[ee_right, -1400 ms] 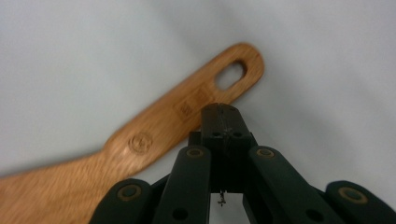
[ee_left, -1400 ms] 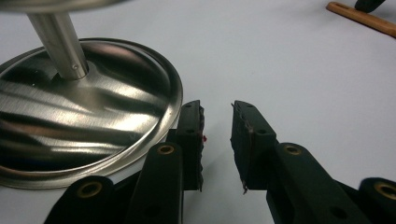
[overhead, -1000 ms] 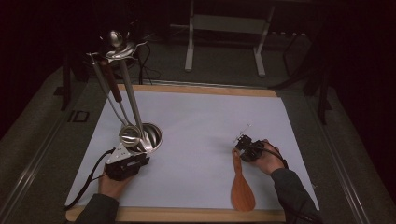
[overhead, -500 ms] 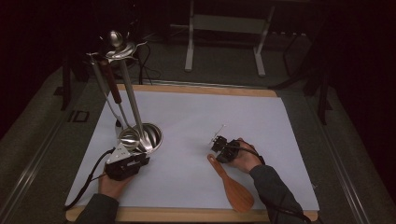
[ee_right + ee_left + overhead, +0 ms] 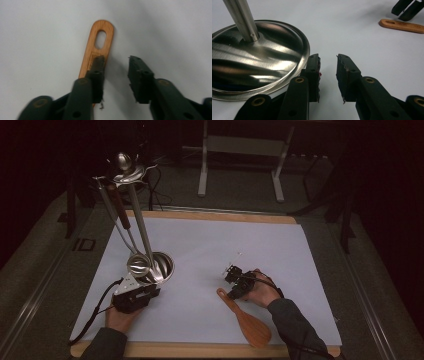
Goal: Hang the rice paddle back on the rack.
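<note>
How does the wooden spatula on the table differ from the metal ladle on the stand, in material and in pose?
The wooden spatula is flat, orange-brown wood; the metal ladle is shiny steel with a round bowl. The spatula lies flat on the white table; the ladle hangs from the top of the stand, bowl down near its base. The open right gripper is at the spatula's handle; the open left gripper is by the stand's base. Both are long-handled kitchen tools.

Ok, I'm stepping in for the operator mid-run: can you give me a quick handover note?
Left gripper: open, holding nothing, resting beside the rack base, its jaw by the rim.
Right gripper: open, over the wooden spatula; the handle runs under the left jaw, not between the two.
Done: spatula flat on the white mat, ungripped.
Left, probably: centre, grasp the handle, hang it on the rack by its slot.
</note>
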{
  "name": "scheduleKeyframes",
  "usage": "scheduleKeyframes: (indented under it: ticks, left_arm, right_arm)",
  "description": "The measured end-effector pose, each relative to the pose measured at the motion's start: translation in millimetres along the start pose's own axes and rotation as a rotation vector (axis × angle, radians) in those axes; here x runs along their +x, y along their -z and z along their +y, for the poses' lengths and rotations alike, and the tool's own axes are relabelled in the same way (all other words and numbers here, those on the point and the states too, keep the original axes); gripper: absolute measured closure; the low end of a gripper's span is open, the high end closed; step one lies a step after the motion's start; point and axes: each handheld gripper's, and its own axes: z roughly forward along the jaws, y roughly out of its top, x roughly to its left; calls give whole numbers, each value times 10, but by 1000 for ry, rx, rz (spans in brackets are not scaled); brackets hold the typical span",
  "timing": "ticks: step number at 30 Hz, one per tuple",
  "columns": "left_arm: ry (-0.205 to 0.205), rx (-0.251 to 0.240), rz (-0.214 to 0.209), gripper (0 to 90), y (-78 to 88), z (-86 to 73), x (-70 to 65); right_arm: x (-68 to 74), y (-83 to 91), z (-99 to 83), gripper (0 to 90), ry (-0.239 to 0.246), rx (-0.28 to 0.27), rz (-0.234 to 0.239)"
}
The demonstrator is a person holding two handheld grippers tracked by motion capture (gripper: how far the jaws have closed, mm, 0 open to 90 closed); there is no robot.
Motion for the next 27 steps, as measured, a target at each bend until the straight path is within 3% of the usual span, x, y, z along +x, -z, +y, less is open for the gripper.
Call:
scheduleKeyframes:
  ticks: [6,12,17,22,27]
  left_arm:
    - [2,0,3,714,-1,0,-1]
    - [2,1,4,714,-2,1,-1]
    - [2,1,2,714,0,1,-1]
    - [1,1,2,713,-1,1,0]
    - [1,0,3,713,-1,1,-1]
  right_arm:
    - [23,39,-87,591,-60,23,40]
    - [121,13,-143,557,-59,63,65]
    - [217,-24,-126,557,-23,112,73]
    - [225,-55,-88,644,-9,138,8]
    - [90,-70,-27,654,-36,123,-8]
